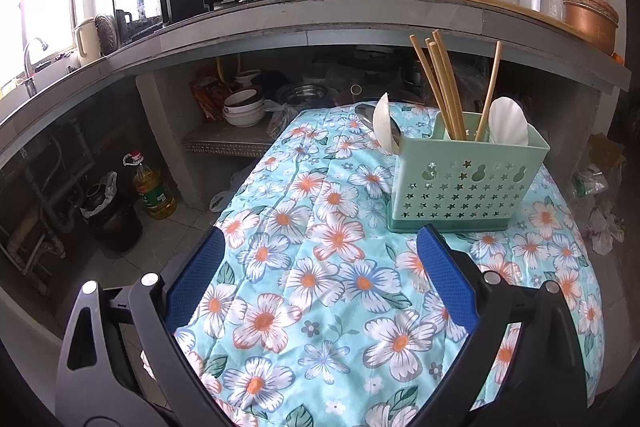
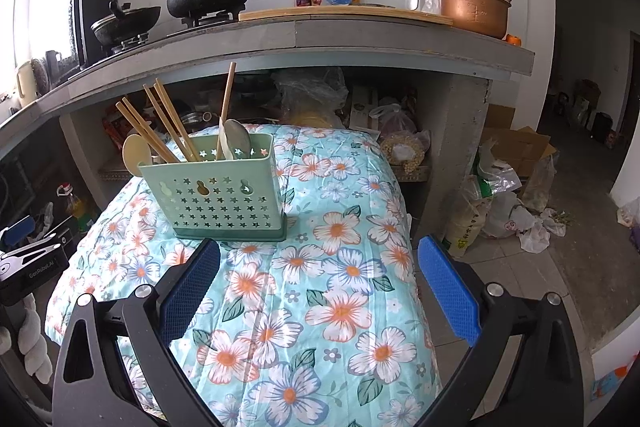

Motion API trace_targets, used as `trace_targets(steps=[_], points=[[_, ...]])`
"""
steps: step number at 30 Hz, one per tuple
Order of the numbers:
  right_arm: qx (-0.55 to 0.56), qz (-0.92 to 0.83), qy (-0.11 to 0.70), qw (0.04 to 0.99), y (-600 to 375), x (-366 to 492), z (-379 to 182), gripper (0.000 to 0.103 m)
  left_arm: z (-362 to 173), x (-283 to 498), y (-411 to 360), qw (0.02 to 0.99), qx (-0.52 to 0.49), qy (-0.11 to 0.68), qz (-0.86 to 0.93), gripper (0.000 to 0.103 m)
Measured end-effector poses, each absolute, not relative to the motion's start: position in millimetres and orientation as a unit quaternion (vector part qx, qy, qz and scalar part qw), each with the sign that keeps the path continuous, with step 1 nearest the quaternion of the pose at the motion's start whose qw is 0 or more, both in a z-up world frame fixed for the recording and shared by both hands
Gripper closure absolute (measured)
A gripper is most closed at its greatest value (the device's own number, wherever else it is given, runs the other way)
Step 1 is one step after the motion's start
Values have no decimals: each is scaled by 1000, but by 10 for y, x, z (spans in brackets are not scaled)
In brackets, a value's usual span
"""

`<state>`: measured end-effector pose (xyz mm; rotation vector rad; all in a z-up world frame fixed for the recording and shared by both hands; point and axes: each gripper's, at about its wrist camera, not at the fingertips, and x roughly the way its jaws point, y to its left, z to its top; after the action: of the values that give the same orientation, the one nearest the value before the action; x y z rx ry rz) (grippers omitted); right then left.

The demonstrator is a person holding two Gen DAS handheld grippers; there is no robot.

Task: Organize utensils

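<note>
Left wrist view: the left gripper [image 1: 320, 263] is spread wide with nothing between its blue pads, above a floral cloth [image 1: 320, 287] covering the table. At about 1 o'clock from it stands a green holder [image 1: 468, 183]; the right fingertip lies just beside its base. Chopsticks [image 1: 440, 87] lean out of the holder beside a white spoon [image 1: 508, 123]; a second white spoon [image 1: 384, 123] and a metal spoon [image 1: 368, 113] lie behind it at 12 o'clock.

Right wrist view: the right gripper [image 2: 320, 263] is likewise open and empty, the holder [image 2: 224, 191] at about 11 o'clock.

Judgement: the spoons look light, rigid and smooth, possibly breakable; grasp across the handle. The perforated plastic holder may tip if nudged.
</note>
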<state>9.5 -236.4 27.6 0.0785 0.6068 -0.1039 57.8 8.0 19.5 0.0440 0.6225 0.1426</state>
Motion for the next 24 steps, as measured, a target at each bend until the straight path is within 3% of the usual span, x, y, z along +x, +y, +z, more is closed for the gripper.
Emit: trace_targets(steps=[24], points=[[35,-46,297,953,-2295,105,293,6,242,530,74,953,21,296,58,10]])
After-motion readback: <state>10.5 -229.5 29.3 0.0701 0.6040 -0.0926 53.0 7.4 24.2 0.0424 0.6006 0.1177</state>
